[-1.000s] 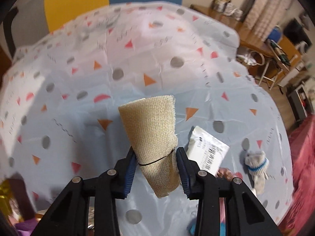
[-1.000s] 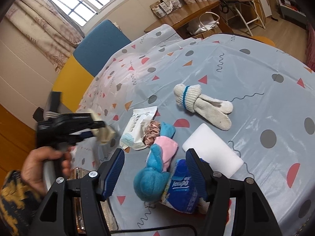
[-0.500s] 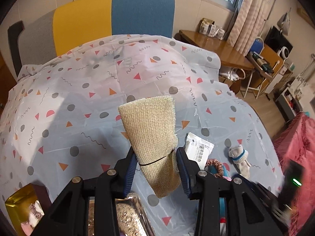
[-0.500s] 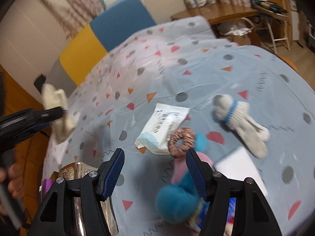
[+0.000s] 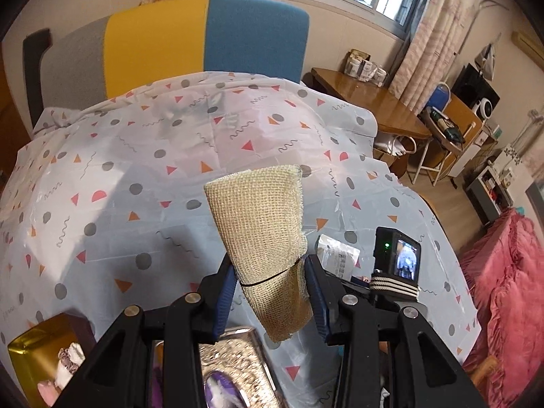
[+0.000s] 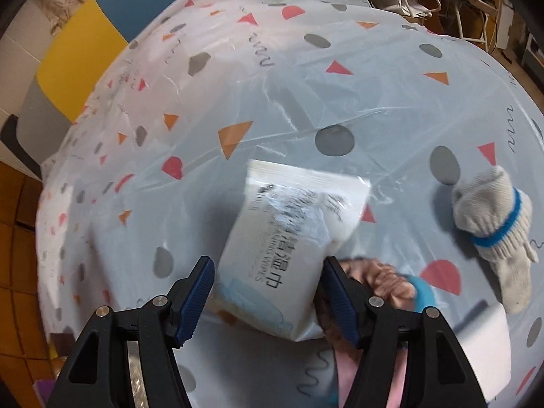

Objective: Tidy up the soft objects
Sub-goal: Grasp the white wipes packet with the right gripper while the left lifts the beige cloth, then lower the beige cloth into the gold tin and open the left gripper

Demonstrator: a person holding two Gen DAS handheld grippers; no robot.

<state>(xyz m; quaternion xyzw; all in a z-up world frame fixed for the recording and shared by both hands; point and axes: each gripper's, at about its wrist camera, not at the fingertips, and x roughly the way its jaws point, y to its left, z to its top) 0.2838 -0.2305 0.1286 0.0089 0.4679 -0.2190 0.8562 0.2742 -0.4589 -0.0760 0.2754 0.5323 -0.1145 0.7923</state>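
My left gripper [image 5: 270,292] is shut on a beige gauze roll [image 5: 263,234] bound with a thin band, held upright above the table. My right gripper [image 6: 267,297] is open, its blue pads either side of a white wet-wipes pack [image 6: 289,244] lying on the patterned tablecloth [image 6: 306,102]. The pack also shows in the left wrist view [image 5: 336,255], with the right gripper's camera [image 5: 396,261] beside it. A white knit glove with a blue band [image 6: 493,224] lies to the right. A pinkish scrunchie [image 6: 377,277] and a blue soft item [image 6: 423,294] lie by the right finger.
A silver embossed box [image 5: 234,367] and a gold box [image 5: 40,363] holding small items sit at the near left edge. A white sponge block [image 6: 482,350] lies at lower right. A yellow-blue chair [image 5: 204,40] stands behind the table; wooden furniture and a pink bed to the right.
My left gripper has risen and pulled back with the gauze roll. My right gripper has moved forward and down so its open fingers now straddle the wipes pack.
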